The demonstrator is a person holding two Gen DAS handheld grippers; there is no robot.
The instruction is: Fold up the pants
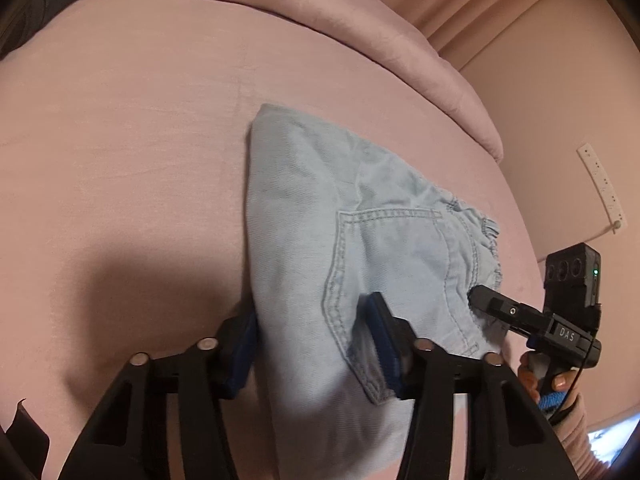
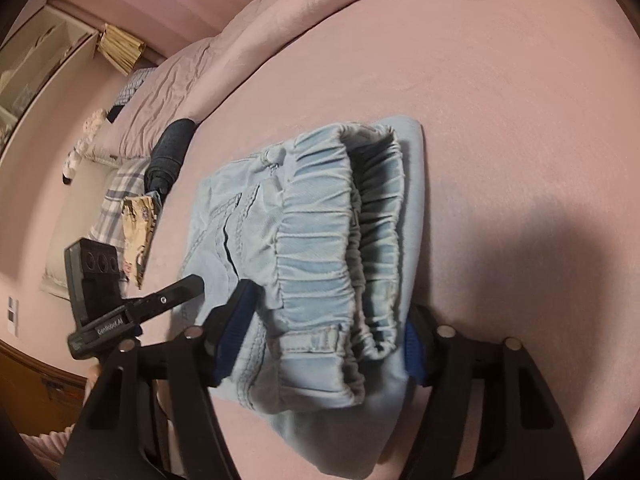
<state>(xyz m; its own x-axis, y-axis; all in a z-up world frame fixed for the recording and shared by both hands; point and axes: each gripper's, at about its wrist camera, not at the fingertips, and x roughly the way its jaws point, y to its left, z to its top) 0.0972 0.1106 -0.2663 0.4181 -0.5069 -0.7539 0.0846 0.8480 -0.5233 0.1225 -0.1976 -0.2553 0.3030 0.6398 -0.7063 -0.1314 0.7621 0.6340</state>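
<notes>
Light blue denim pants (image 1: 360, 232) lie folded into a compact stack on the pink bed (image 1: 120, 160). In the left wrist view my left gripper (image 1: 316, 344) is open, its blue-padded fingers (image 1: 384, 332) straddling the near edge of the stack beside the back pocket. In the right wrist view my right gripper (image 2: 324, 340) is open, its fingers (image 2: 236, 320) on either side of the elastic waistband end of the pants (image 2: 320, 248). The right gripper also shows in the left wrist view (image 1: 480, 296), its tip touching the waistband side. The left gripper shows in the right wrist view (image 2: 188, 286) at the stack's left edge.
A rolled pink duvet (image 1: 360, 40) runs along the far side of the bed. A dark garment (image 2: 172, 152), a plaid cloth (image 2: 120, 196) and a patterned piece (image 2: 138, 232) lie at the bed's left edge. A white power strip (image 1: 604, 188) hangs on the wall.
</notes>
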